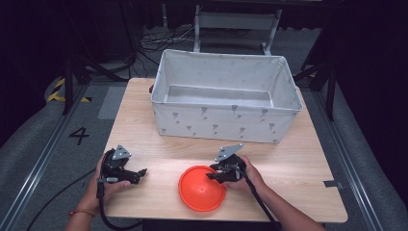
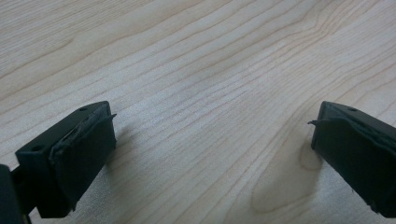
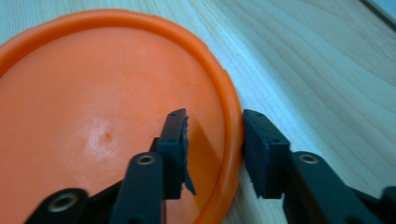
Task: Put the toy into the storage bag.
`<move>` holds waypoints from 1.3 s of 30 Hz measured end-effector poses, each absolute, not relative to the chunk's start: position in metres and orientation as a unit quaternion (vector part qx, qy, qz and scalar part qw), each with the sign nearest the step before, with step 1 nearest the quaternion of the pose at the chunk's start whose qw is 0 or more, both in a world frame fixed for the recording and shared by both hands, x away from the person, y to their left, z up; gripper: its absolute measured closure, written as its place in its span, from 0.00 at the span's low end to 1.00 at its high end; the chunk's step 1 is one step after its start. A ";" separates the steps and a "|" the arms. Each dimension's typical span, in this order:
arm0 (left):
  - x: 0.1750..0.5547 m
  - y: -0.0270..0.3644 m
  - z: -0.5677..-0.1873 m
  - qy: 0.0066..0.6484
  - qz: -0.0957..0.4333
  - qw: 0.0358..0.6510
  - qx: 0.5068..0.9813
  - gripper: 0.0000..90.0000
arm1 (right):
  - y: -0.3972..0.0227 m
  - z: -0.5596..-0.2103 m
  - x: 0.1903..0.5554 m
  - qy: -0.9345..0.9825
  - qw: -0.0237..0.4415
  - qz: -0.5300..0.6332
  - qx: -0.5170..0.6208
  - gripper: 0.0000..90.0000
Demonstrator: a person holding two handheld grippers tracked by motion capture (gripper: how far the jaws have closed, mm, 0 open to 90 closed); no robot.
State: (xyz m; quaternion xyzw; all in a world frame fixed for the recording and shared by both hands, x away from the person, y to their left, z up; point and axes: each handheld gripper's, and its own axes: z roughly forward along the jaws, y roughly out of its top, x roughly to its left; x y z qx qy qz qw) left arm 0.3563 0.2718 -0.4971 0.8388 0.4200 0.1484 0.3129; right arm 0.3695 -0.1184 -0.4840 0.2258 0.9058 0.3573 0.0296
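An orange round plate [image 1: 202, 188] lies flat on the wooden table [image 1: 298, 168] near its front edge. My right gripper [image 1: 211, 176] reaches in from the plate's right side. In the right gripper view its jaws straddle the raised rim of the plate [image 3: 93, 116]: one pad sits inside over the dish, a little off the rim, and the other is against the outside of the rim, so the right gripper [image 3: 215, 116] is open around it. My left gripper [image 1: 142, 172] rests at the table's front left, and the left gripper view shows that gripper [image 2: 212, 121] wide open over bare wood.
A large white fabric bin [image 1: 226, 108] with a small grey pattern stands across the back half of the table, its inside showing nothing. Bare wood lies between the bin and the plate. Cables trail off the table's front edge from both grippers.
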 end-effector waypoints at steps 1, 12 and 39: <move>0.356 0.272 -0.497 0.420 0.149 0.313 0.839 0.00 | -0.119 -0.484 0.370 0.904 0.035 0.360 0.226 0.85; 0.357 0.272 -0.497 0.418 0.148 0.314 0.839 0.00 | -0.126 -0.474 0.369 0.911 0.075 0.357 0.191 0.94; 0.357 0.272 -0.497 0.418 0.148 0.314 0.839 0.00 | -0.193 -0.462 0.387 0.900 0.054 0.350 0.254 0.66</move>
